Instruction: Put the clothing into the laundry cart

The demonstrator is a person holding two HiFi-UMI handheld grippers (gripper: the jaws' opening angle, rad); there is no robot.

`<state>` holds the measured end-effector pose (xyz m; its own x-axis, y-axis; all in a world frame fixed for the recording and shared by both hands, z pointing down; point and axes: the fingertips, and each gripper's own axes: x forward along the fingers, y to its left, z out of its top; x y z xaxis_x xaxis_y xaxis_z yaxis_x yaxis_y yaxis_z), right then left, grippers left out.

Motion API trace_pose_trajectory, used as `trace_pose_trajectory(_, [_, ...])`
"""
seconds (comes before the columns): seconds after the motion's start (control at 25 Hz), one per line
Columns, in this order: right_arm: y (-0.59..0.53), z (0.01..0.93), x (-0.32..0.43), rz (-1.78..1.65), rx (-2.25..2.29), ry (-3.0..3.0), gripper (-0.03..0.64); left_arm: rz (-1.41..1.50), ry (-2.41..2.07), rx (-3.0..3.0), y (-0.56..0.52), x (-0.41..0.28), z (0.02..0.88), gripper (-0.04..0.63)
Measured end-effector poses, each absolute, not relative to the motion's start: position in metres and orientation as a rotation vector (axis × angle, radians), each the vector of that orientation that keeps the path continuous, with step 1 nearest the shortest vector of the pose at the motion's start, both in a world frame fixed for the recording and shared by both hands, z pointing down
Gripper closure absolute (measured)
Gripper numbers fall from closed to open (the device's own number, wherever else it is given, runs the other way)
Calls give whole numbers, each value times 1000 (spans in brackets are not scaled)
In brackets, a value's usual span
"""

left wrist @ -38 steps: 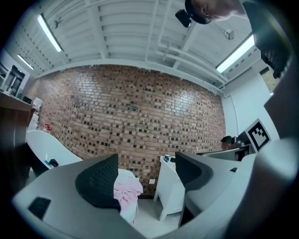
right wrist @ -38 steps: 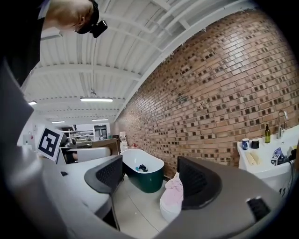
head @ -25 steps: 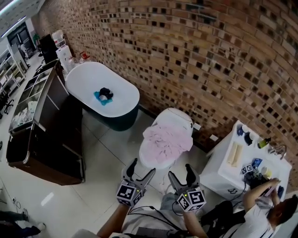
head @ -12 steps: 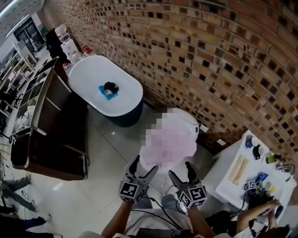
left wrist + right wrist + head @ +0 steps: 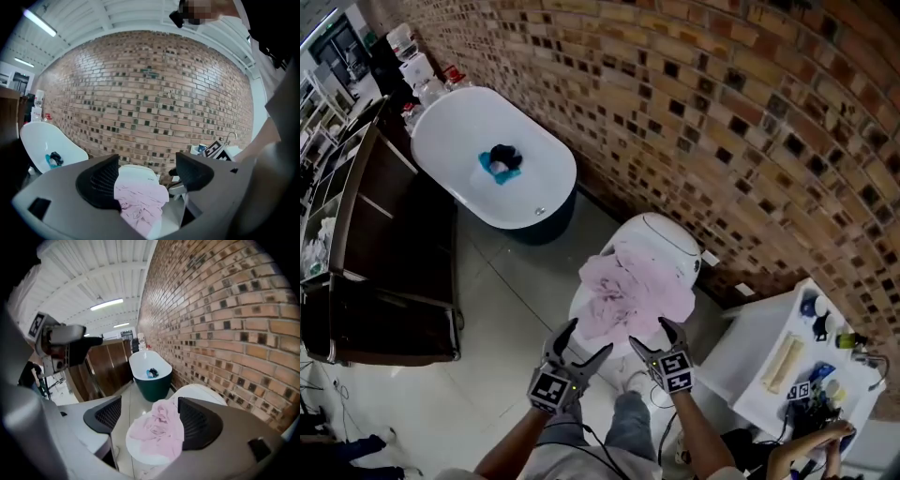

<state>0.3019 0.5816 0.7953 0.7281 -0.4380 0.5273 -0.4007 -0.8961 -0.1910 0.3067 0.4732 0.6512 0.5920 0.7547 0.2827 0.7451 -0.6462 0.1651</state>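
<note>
The pink garment (image 5: 633,291) lies crumpled on the closed lid of a white toilet (image 5: 670,239), against the brick wall. It covers most of the lid and hangs a little over the front edge. This is the clothing that must be picked up, and it explains why both tools are held low and side by side just in front of the toilet, pointing at the cloth.

The left gripper (image 5: 581,345) has its fingers (image 5: 101,180) well apart. In the left gripper view the garment shows in the gap between them, but farther away, and they touch nothing. The right gripper (image 5: 652,336) is nearer to the hanging edge of the cloth. Its fingers (image 5: 199,423) are apart and are opening at this moment. The garment shows between them, but the pads do not press on it, so nothing is held.

I judge that the grasp is being prepared and is not yet made.

Farther left stands a white bathtub (image 5: 459,131) with small blue and black items (image 5: 500,162) inside, and beside it a dark cabinet (image 5: 384,234). I cannot pick out the laundry cart with certainty.
</note>
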Motion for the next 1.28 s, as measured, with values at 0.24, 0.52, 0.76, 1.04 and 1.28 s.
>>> trace_pose_trajectory(0.24, [581, 923, 372, -1233, -2826, 753, 73, 596, 1218, 2742, 449, 353, 700, 230])
trace_pose_trajectory(0.52, [610, 1081, 415, -1746, -2714, 705, -17, 707, 1164, 2777, 412, 390, 761, 230])
trace_pose_trajectory(0.76, [623, 1176, 402, -2203, -2609, 834, -17, 748, 1051, 2805, 379, 398, 789, 230])
trace_pose_trajectory(1.04, [618, 1193, 420, -1895, -2712, 902, 51, 859, 999, 2774, 357, 385, 834, 230])
trace_pose_trajectory(1.28, [619, 1165, 439, -1625, -2678, 536, 394, 834, 969, 2800, 348, 378, 834, 230])
